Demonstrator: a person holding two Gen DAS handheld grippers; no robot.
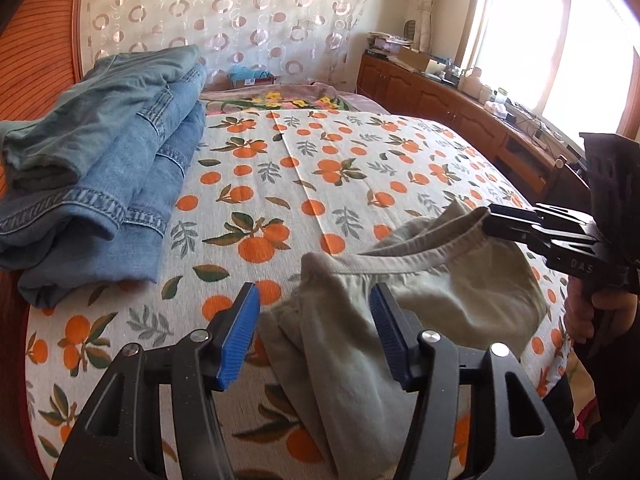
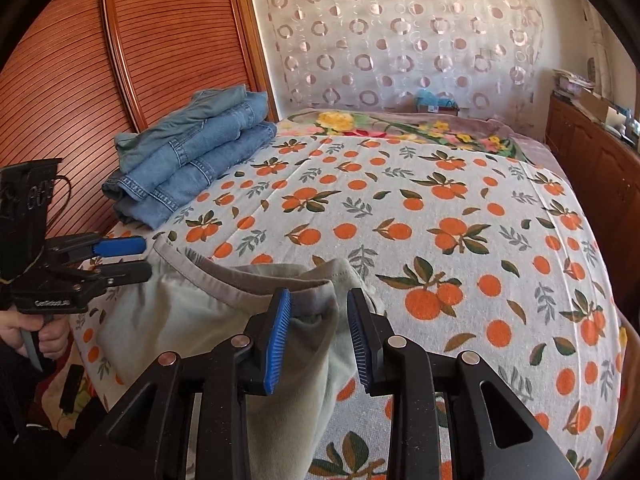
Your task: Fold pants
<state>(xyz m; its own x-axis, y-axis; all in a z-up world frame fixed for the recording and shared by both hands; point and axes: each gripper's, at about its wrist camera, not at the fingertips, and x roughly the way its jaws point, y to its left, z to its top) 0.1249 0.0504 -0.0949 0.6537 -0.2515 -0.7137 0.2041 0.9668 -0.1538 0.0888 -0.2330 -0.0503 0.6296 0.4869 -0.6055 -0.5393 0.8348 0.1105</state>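
Oranges on white, denim blue, pale grey-green

The bedspread (image 2: 400, 216) shows orange fruit with green leaves on white; folded jeans (image 2: 192, 168) are blue; the pants (image 2: 200, 312) pale grey-green.

We see one pair of pale grey-green pants (image 1: 460, 292) lying on the bed's orange-print cover (image 1: 320, 184), at the near edge of that cover. The cloth is soft and rumpled, not flat. The elastic waistband (image 2: 240, 284) gapes open and faces the far side of the cover, its gathered rim curving across the garment. The legs (image 2: 288, 392) trail down over the near edge of the cover, bunched into loose lengthwise folds. The pants lie well apart from the far left corner of the cover, with bare print between.
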